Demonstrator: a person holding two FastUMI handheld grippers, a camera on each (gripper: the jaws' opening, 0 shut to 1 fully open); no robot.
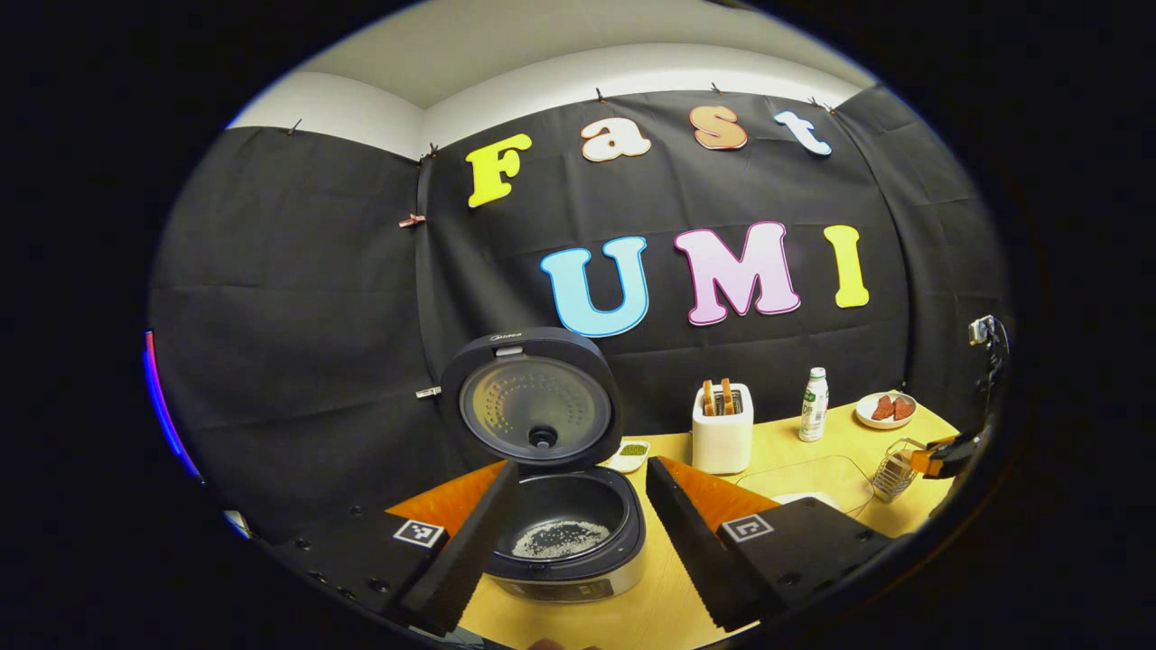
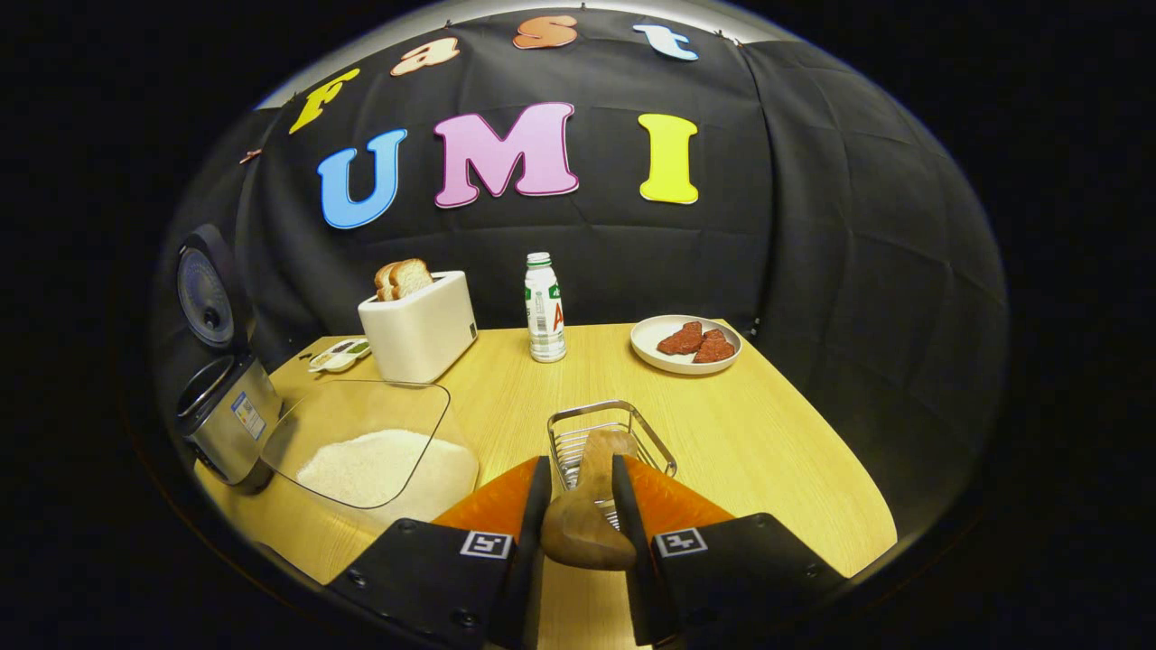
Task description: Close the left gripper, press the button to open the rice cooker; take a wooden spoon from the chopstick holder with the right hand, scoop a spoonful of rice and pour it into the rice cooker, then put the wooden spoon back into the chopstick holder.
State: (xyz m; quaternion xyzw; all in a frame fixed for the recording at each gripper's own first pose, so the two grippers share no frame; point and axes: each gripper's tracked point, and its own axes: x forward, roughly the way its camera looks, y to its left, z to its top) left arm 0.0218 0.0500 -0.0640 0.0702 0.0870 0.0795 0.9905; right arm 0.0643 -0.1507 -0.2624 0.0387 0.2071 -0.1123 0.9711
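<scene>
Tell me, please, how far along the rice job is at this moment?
Done: the rice cooker stands open with rice inside. In hand: the right gripper is shut on the wooden spoon, its far end in the chopstick holder. Left: letting go.

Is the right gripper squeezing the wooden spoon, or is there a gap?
Touching. In the right gripper view, both fingers of the right gripper press against the sides of the wooden spoon, just above the wire chopstick holder.
</scene>
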